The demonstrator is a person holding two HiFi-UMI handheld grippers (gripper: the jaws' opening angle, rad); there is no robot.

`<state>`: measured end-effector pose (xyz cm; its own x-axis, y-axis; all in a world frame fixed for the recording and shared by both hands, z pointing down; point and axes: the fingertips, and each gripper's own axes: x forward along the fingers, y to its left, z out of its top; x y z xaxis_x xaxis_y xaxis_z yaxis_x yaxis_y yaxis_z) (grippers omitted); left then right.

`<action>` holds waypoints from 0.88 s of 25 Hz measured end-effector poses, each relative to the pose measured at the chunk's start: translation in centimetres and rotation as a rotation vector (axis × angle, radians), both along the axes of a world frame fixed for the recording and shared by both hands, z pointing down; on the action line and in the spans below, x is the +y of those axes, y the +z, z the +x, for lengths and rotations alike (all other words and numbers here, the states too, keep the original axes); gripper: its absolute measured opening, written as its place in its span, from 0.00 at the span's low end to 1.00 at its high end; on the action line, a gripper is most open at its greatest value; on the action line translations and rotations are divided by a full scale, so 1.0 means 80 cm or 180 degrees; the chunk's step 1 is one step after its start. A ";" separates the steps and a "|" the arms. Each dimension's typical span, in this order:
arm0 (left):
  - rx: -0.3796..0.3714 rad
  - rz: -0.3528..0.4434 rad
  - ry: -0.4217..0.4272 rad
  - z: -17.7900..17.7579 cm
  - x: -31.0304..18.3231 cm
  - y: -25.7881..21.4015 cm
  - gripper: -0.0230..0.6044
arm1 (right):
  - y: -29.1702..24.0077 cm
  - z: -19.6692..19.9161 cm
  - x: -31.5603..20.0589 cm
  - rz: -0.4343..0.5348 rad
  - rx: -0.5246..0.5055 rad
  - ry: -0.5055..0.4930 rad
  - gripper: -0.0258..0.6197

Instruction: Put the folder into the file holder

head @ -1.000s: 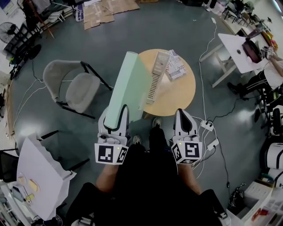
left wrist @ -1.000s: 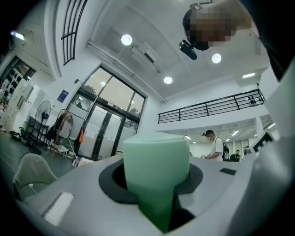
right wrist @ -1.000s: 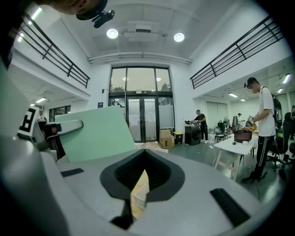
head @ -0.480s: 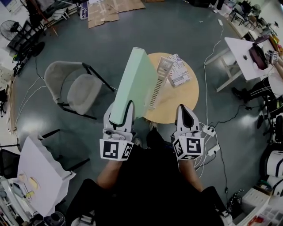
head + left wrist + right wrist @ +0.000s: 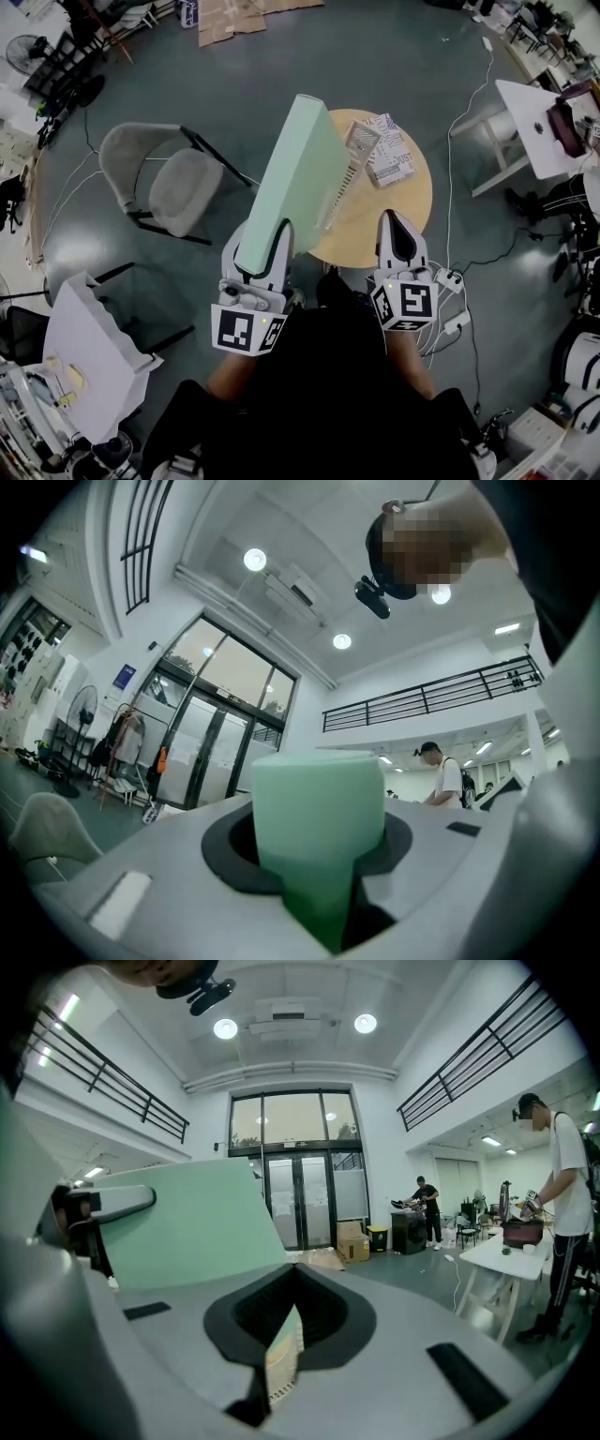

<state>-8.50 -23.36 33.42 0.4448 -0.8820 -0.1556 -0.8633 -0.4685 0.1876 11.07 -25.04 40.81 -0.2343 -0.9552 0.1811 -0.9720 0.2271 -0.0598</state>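
A large light-green folder [image 5: 295, 178] stands nearly upright over the near-left edge of the round wooden table [image 5: 398, 206]. My left gripper [image 5: 258, 248] is shut on the folder's lower end, which fills the gap between its jaws in the left gripper view [image 5: 319, 827]. The pale slatted file holder [image 5: 354, 155] lies on the table, with the folder hiding its left part. My right gripper [image 5: 395, 220] hangs at the table's near edge, shut and empty. In the right gripper view the folder [image 5: 178, 1222] fills the left side.
A printed booklet [image 5: 389, 155] lies by the file holder. A grey chair [image 5: 169, 187] stands left of the table. A white board [image 5: 84, 352] is at lower left, a white desk [image 5: 534, 108] at right. Cables and a power strip [image 5: 452, 281] lie on the floor.
The left gripper has carried the folder a little forward and to the right, so it covers more of the file holder. The right gripper has kept its place by the table edge.
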 end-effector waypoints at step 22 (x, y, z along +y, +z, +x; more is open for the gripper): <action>-0.0131 0.0299 0.0221 0.055 -0.061 0.035 0.27 | 0.024 0.032 -0.057 -0.0121 0.0019 -0.0043 0.03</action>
